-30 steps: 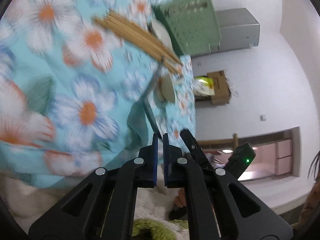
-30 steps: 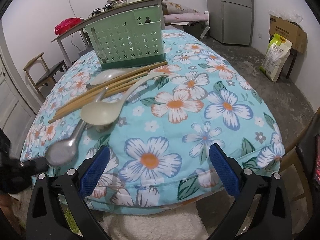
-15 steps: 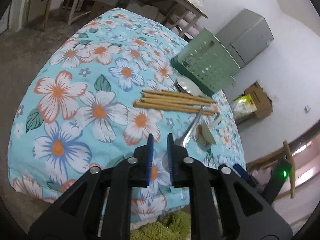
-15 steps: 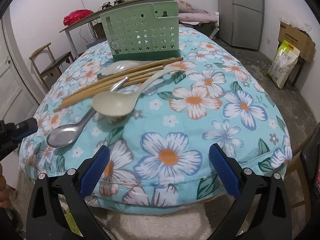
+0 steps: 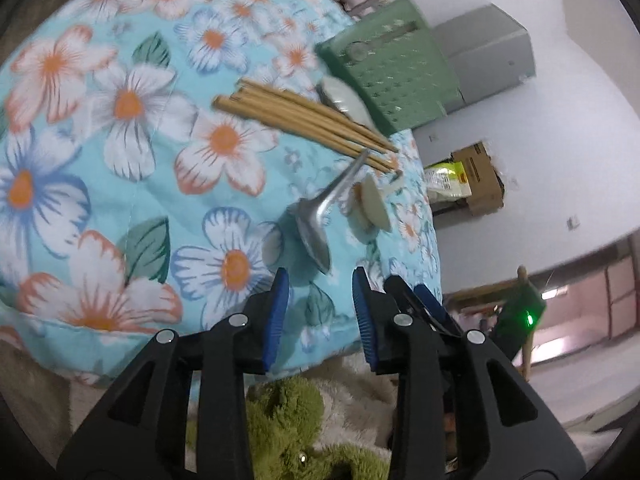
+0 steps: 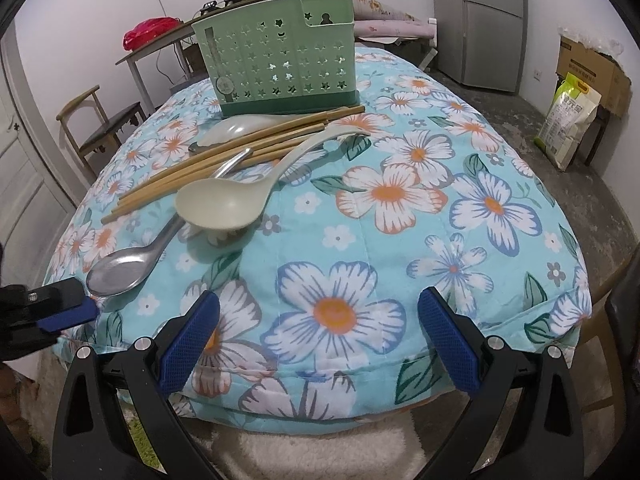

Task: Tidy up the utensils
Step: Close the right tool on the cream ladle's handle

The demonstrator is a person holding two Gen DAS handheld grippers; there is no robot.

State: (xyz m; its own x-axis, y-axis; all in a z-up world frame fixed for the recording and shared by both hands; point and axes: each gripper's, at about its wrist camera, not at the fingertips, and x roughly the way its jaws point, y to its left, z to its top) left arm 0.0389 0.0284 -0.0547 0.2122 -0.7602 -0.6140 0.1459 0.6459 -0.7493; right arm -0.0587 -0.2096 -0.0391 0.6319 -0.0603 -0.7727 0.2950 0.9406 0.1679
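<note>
A steel spoon lies on the flowered cloth near the table's front edge, bowl toward me. My left gripper hovers just short of that bowl; its jaws are opening and hold nothing. Beside the spoon rests a cream ladle. Several wooden chopsticks lie in a bundle behind them, over a pale white spoon. A green perforated utensil basket stands at the back. My right gripper is open wide at the table's front edge, empty.
The table wears a turquoise cloth with big flowers. A wooden chair and a cluttered side table stand at the back left, a grey fridge at the back right. A cardboard box and a bag sit right.
My left gripper went from shut to partly open while its view swung across the table onto the steel spoon's bowl. The right gripper's view has drawn slightly nearer the utensils.
</note>
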